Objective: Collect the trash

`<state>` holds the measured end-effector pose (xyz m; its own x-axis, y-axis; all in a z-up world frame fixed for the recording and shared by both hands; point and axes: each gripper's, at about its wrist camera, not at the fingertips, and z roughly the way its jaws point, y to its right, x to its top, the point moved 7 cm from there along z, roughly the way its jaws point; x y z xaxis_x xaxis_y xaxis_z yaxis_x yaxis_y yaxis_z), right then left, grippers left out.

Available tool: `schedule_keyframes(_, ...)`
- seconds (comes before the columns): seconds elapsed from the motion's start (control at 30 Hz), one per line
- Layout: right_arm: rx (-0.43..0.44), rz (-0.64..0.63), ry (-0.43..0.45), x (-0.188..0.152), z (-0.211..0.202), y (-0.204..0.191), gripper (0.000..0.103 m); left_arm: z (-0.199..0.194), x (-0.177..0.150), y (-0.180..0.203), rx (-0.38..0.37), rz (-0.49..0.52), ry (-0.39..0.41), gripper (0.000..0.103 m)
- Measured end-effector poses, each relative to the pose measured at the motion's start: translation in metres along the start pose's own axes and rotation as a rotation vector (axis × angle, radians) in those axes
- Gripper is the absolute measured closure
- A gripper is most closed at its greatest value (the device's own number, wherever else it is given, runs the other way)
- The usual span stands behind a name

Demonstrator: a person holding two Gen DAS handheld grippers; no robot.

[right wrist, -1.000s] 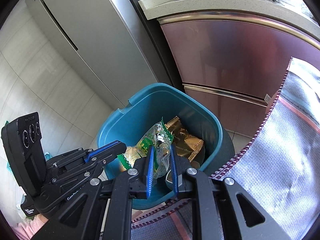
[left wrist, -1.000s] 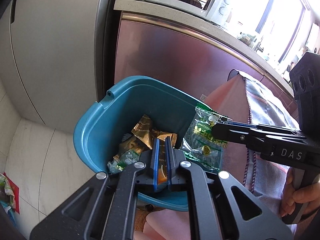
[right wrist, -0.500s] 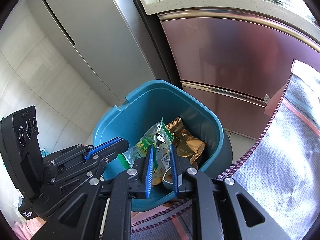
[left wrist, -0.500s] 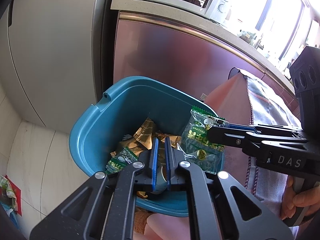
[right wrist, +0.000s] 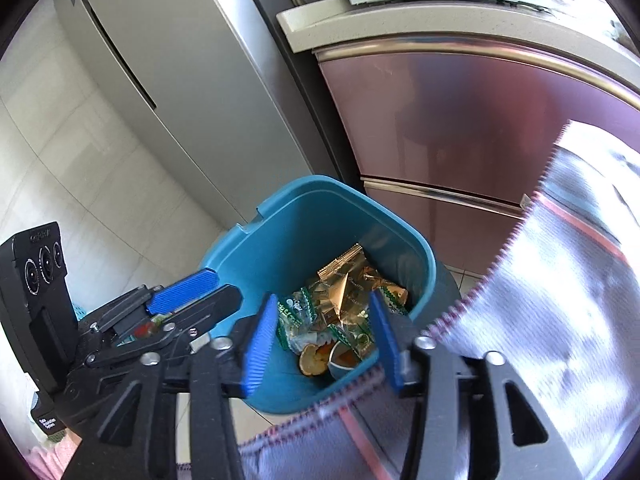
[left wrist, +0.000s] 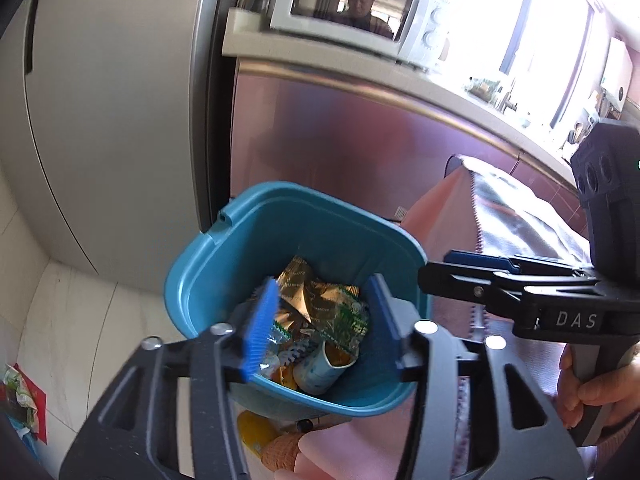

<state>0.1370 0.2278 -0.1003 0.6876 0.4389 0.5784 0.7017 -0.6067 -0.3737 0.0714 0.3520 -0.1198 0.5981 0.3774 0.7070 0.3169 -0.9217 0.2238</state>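
A teal trash bin (left wrist: 224, 264) stands on the floor; it also shows in the right wrist view (right wrist: 256, 248). Inside lie gold wrappers (left wrist: 298, 284), a green snack packet (left wrist: 346, 318) and a paper cup (left wrist: 322, 368). The wrappers (right wrist: 344, 280) and the cup (right wrist: 342, 360) show in the right wrist view too. My left gripper (left wrist: 320, 332) is open and empty above the bin. My right gripper (right wrist: 322, 340) is open and empty above the bin's near side. Each gripper shows in the other's view, right (left wrist: 472, 264) and left (right wrist: 192, 292).
A grey fridge (left wrist: 104, 120) and a pink-fronted cabinet (left wrist: 360, 140) with a microwave (left wrist: 352, 4) stand behind the bin. A grey and pink cloth (right wrist: 540, 300) hangs at the right. Litter (left wrist: 16, 396) lies on the tiled floor at far left.
Both grippers opened. The left one let go of the cup and the right one let go of the green packet; both now lie in the bin.
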Motion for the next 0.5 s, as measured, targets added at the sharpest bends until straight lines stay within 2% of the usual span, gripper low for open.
schedule_keyframes(0.03,-0.009,-0.01,0.021,-0.003,-0.008,0.001,0.047,-0.006,0.001,0.003,-0.003,0.01,0.016,0.046)
schedule_keyframes(0.13,-0.04,-0.013,0.095,-0.012,-0.038,0.007,0.039,-0.027,0.005,0.012,-0.003,0.041,0.076,0.025)
schedule_keyframes(0.17,-0.056,-0.018,0.121,-0.016,-0.049,0.009,0.036,-0.034,0.005,0.016,-0.008,0.052,0.095,0.022)
schedule_keyframes(0.23,-0.104,-0.031,0.184,-0.023,-0.074,0.014,0.028,-0.048,0.007,0.025,-0.003,0.076,0.144,0.006)
schedule_keyframes(0.43,-0.292,-0.064,0.368,-0.051,-0.155,0.034,0.007,-0.087,0.006,0.058,-0.015,0.121,0.271,0.006)
schedule_keyframes(0.5,-0.371,-0.075,0.423,-0.063,-0.182,0.04,0.007,-0.1,0.003,0.072,-0.028,0.131,0.304,0.006)
